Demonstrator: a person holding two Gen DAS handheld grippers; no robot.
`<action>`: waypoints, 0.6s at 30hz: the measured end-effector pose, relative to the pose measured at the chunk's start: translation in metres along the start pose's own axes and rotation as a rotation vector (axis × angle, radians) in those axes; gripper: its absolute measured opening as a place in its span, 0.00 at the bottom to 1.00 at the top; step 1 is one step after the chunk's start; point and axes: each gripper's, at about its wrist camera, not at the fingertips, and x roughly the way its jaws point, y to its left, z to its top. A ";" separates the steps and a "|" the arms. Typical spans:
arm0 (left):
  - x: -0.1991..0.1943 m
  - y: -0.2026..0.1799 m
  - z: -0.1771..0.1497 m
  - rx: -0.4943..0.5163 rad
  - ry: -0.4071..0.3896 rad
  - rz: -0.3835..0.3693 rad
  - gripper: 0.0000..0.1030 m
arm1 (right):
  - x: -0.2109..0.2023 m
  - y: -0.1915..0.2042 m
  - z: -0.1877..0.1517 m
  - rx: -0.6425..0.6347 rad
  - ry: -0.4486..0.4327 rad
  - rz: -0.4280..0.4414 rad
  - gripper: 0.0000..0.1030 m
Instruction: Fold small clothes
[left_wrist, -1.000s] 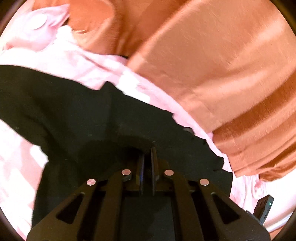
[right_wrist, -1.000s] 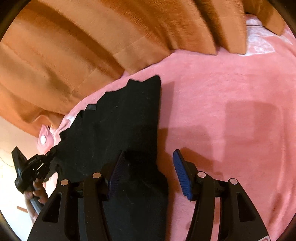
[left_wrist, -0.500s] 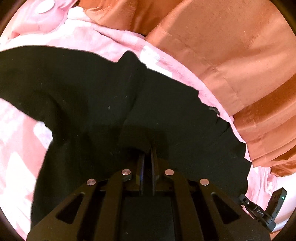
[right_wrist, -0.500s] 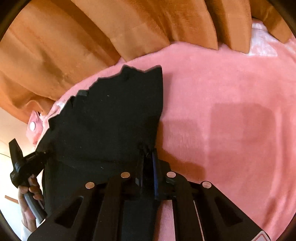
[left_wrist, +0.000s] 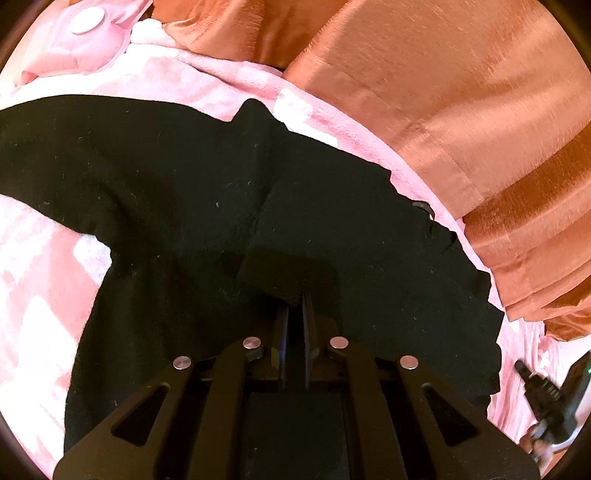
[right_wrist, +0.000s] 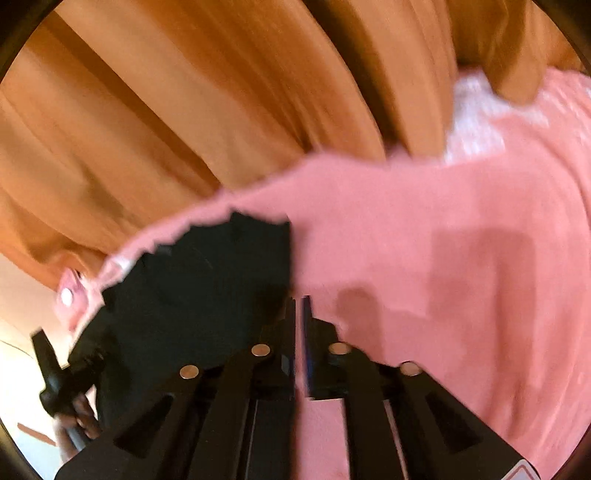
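A black garment (left_wrist: 166, 184) lies spread on a pink blanket (left_wrist: 44, 295). My left gripper (left_wrist: 295, 295) is shut on a raised fold near the garment's middle, and dark cloth fills the slit between its fingers. In the blurred right wrist view the garment (right_wrist: 207, 288) lies to the left. Its right edge runs down to my right gripper (right_wrist: 299, 299). Those jaws stand almost together and are opening slightly. The cloth edge seems pinched at the very tips, with pale blanket (right_wrist: 443, 258) showing through the slit lower down.
Orange curtains (left_wrist: 461, 92) hang along the blanket's far edge and fill the top of the right view (right_wrist: 184, 110). A pink padded item with a white disc (left_wrist: 85, 26) lies at the far left. A hand (right_wrist: 79, 417) grips a black handle at the lower left.
The right gripper closed from wide open onto the garment's right edge, then rose and tilted up toward the curtains. The left gripper stayed shut on its fold, and more of the garment came into its view.
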 end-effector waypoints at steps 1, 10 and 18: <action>0.000 -0.001 -0.001 0.000 -0.001 0.003 0.06 | 0.004 0.002 0.003 0.001 0.002 0.011 0.20; 0.002 -0.002 0.000 0.010 0.006 -0.004 0.07 | 0.075 0.032 0.033 -0.057 0.041 0.058 0.04; 0.009 -0.016 -0.001 0.058 -0.018 0.027 0.08 | 0.068 0.014 0.048 -0.095 0.044 -0.008 0.10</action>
